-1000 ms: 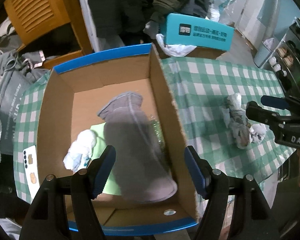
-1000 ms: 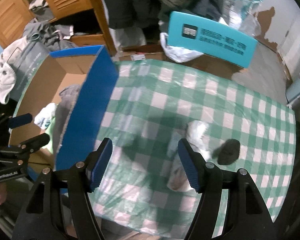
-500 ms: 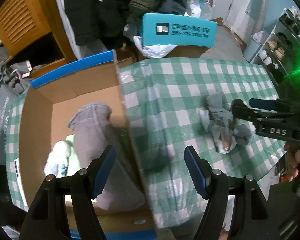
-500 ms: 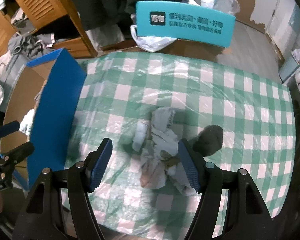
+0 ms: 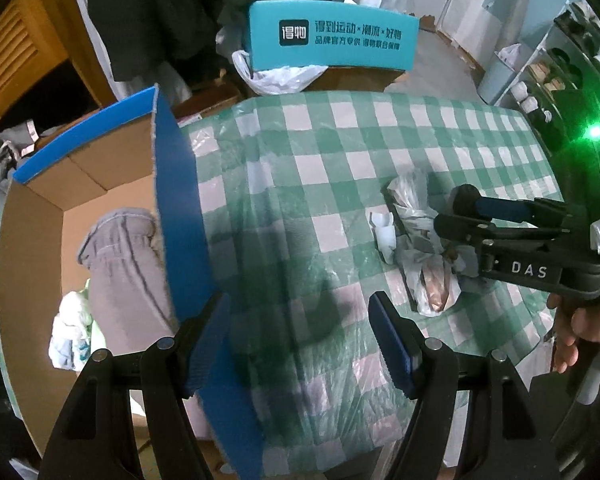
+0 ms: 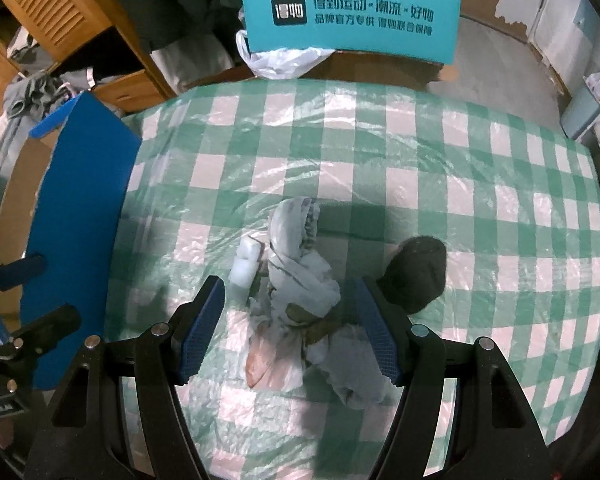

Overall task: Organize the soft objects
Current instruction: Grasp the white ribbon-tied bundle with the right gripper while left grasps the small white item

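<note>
Right wrist view puts your spread right tongs (image 6: 288, 328) astride the rag bundle (image 6: 300, 280) on the surface (image 6: 420, 152), poised to pinch it. Your left tongs (image 5: 300, 340), also spread and empty, straddle the box (image 5: 180, 208) wall, likely awaiting the drop.

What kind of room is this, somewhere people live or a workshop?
Most likely a lived-in home, perhaps a dining or storage corner. A table with a green checked tablecloth stands among hanging dark coats, a louvred wooden cabinet, and a cardboard box holding clothes.
</note>
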### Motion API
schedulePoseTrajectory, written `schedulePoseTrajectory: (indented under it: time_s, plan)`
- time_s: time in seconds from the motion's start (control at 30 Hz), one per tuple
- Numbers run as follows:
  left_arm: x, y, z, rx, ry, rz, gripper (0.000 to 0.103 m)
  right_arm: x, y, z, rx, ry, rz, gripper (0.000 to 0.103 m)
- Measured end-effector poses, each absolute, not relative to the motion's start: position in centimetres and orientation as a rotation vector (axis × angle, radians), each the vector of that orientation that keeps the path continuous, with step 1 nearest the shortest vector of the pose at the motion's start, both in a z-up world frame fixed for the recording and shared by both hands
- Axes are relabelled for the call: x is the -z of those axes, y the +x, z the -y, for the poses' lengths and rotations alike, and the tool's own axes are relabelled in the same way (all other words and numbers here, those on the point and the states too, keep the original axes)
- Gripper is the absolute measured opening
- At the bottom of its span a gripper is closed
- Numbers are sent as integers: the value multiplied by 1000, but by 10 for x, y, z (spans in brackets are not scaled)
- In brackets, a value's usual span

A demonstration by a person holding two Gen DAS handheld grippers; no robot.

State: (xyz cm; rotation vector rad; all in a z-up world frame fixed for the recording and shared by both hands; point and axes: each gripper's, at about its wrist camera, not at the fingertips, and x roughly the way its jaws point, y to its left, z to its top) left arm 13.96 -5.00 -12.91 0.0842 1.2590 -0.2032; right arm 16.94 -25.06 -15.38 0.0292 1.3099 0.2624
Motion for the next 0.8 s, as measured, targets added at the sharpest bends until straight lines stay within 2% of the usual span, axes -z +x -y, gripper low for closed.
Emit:
schedulePoseTrajectory:
  time_s: [0.4,0.53,0.7,0.77,0.8]
  plan:
    - [153,155,68,207,109,-1298,72,193,180,248,-271,13,-1383,68]
    - [157,159,74,191,145,-1281,79,200,182,247,-275,9,-1397,68]
    - [158,162,79,177,168,-1276,80,214,182,242,-289,-7,-1429,68]
    - [157,161,81,188,171,-1273,80,218,181,240,-299,-26,-1440,64]
    - [158,161,83,196,172,-1275,80,221,180,241,-302,-37,-1447,54]
